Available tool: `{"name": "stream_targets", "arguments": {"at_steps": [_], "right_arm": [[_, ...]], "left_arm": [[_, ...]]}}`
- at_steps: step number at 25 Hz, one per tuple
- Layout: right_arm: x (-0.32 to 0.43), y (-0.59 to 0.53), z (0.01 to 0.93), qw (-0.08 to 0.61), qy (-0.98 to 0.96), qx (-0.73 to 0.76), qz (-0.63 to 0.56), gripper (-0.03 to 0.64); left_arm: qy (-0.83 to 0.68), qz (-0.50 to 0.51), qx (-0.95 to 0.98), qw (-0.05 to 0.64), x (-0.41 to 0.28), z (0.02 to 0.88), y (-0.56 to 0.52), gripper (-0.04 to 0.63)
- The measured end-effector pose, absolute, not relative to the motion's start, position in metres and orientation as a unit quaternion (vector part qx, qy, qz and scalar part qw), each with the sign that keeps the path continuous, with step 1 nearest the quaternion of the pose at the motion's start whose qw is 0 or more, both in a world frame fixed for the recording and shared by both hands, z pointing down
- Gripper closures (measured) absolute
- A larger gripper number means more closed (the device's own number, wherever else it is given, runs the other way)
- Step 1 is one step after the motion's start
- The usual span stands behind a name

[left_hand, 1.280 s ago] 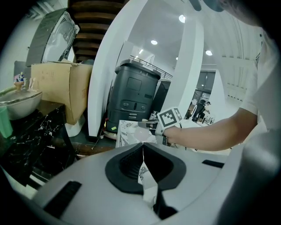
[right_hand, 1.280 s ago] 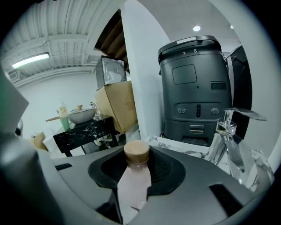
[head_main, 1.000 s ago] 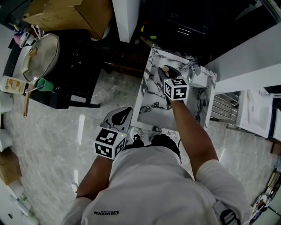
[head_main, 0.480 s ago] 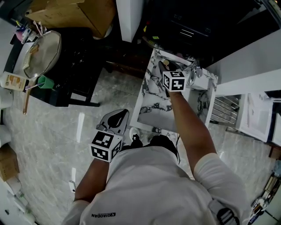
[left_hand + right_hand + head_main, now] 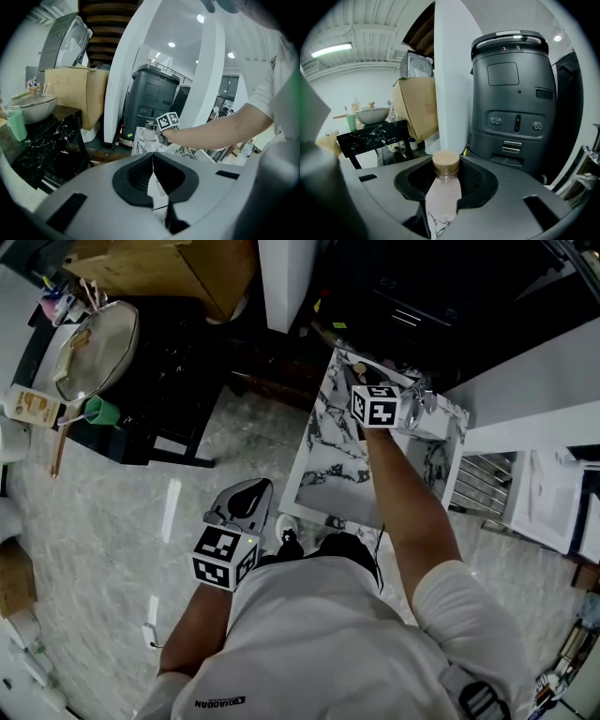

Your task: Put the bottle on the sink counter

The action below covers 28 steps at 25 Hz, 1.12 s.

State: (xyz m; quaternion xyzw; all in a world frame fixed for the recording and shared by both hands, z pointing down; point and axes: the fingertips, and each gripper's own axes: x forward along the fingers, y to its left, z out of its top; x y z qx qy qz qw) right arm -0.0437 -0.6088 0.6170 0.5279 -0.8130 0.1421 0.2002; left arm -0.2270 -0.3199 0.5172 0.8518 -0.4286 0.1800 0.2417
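Observation:
My right gripper reaches over the far end of the white marble sink counter, near the faucet. The right gripper view shows it shut on a small clear bottle with pinkish liquid and a tan cap, held upright. In the head view the bottle is hidden by the marker cube. My left gripper hangs low beside the person's body above the floor. Its jaws are shut with nothing between them. The counter lies ahead of it.
A black marble table at left carries a lidded pot and a green cup. A cardboard box and a white pillar stand behind. A dark grey machine rises just beyond the counter. A white rack stands at right.
My right gripper has carried the bottle farther across the counter toward its back end. The left gripper has sunk slightly and stayed shut.

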Motion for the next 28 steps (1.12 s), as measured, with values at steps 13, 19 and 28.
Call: {"name": "stream_targets", "arguments": {"at_steps": [13,19,28], "right_arm": [[-0.046,-0.624,0.624,0.209,-0.819,0.519,0.125,0.460],[-0.045,-0.624,0.630,0.203,-0.820,0.520,0.126,0.460],[-0.045,-0.625,0.630,0.190,-0.826,0.518,0.116,0.460]], "left_arm": [[-0.438,0.187,0.843,0.249,-0.233,0.523,-0.316,0.580],[-0.435,0.191,0.844,0.248,-0.228,0.523,-0.318,0.580],[-0.434,0.193,0.843,0.251,-0.224,0.526,-0.323,0.580]]}}
